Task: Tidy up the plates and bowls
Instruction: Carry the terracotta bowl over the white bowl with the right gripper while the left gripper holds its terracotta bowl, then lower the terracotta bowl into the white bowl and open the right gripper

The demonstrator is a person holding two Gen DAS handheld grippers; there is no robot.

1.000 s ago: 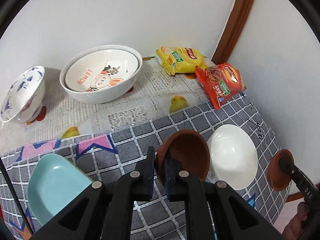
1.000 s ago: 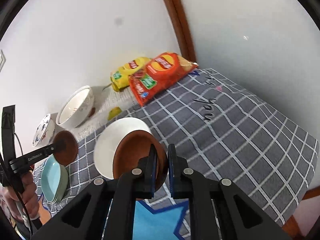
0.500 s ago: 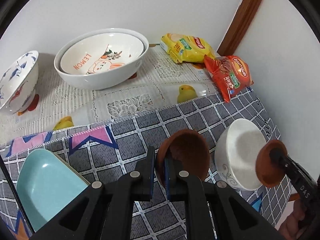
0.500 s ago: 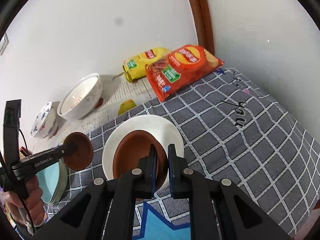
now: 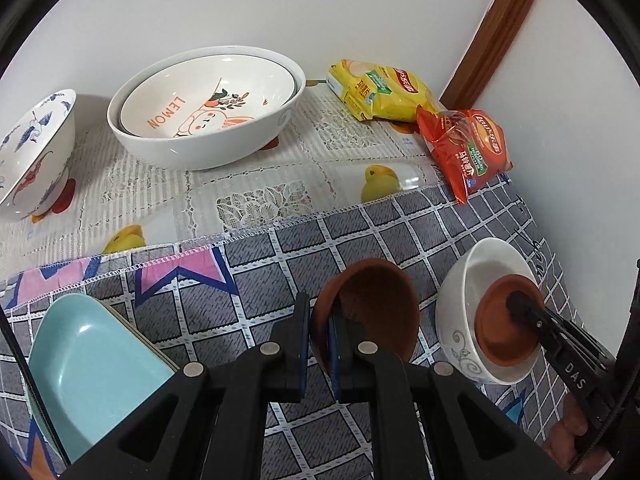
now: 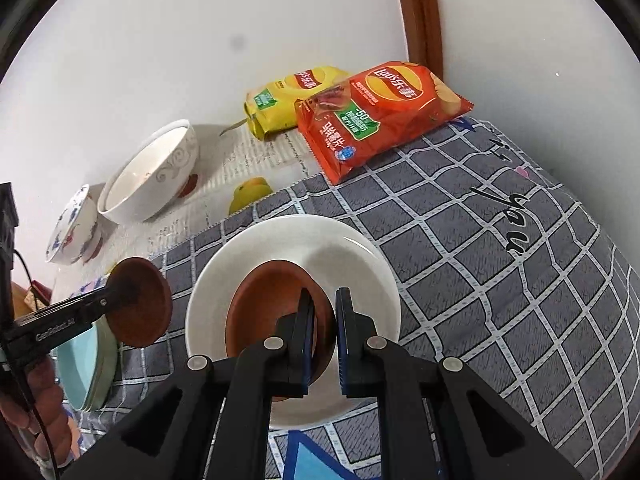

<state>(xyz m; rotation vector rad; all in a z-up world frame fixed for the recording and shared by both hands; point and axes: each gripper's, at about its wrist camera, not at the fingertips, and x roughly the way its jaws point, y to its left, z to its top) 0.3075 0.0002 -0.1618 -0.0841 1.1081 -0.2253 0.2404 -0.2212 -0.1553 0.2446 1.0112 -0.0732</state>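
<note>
**User1:** Holding a brown bowl each, looks like. The left gripper (image 5: 318, 330) has its fingers clamped on the rim of one brown saucer-bowl (image 5: 374, 308), tilted up above the grey checked cloth (image 5: 280, 264) on the desk. The right gripper (image 6: 322, 330) has its fingers pinched on the rim of the second brown bowl (image 6: 266, 308), and that one sits down inside the white bowl (image 6: 352, 256).

**User2:** Yep, and from the left wrist view you can see that same brown bowl (image 5: 500, 332) nested in the white bowl (image 5: 456, 312), right beside the held one. Rest of the crockery: a teal plate (image 5: 88, 360) stacked on another plate at the near left edge, the big LEMON bowl (image 5: 204, 104) nested in a larger white one against the wall, and a blue-patterned bowl (image 5: 36, 148) to its left. Yellow chip bag (image 5: 380, 90) and red chip bag (image 5: 468, 148) are in the far corner, touching.
</note>
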